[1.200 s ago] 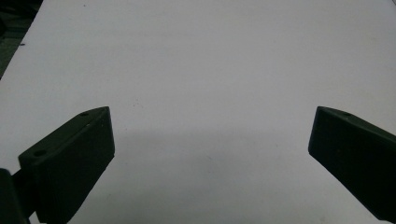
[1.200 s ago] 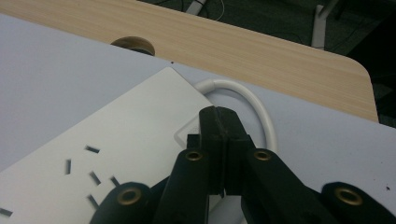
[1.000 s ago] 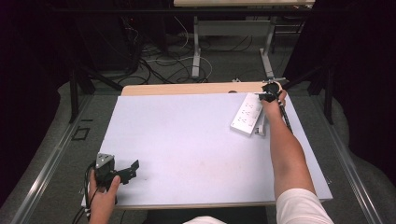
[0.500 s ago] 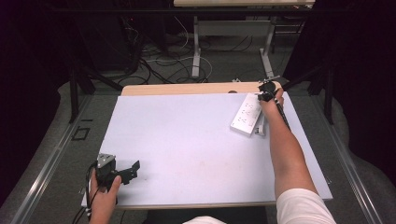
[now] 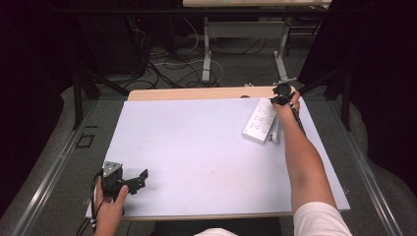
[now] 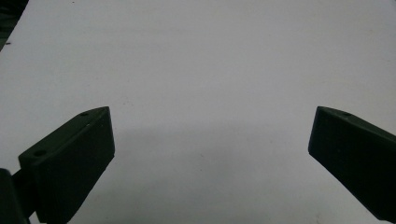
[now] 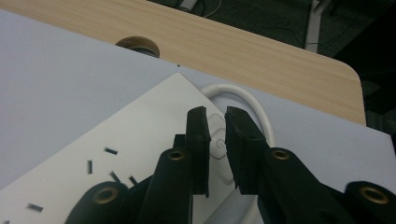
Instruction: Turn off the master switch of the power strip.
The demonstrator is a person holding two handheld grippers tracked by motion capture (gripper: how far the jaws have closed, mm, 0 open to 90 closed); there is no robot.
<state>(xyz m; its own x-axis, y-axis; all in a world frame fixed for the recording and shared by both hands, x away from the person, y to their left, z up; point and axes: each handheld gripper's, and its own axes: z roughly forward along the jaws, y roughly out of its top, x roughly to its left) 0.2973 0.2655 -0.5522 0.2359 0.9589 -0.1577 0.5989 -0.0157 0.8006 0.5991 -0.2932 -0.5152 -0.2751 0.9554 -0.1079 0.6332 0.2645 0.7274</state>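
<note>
Tabletop (image 5: 206,162): a pale sheet is laid over a wooden top, whose bare wood is left exposed along the far edge, where a round cable hole (image 7: 137,45) is seen. Power strip (image 5: 259,121): white, flat, placed on the far right part of the tabletop, angled, with its slotted sockets facing up; a white cable (image 7: 243,95) is looped from its far end, and a rounded switch outline is marked on that end. Left hand-held gripper (image 5: 129,180): held near the front left corner of the tabletop, well apart from the power strip, with its jaws spread wide over bare sheet. Right hand-held gripper (image 7: 215,122): carried at the far end of the power strip, its jaws drawn nearly together with a narrow gap, poised over the switch outline; contact cannot be told.
</note>
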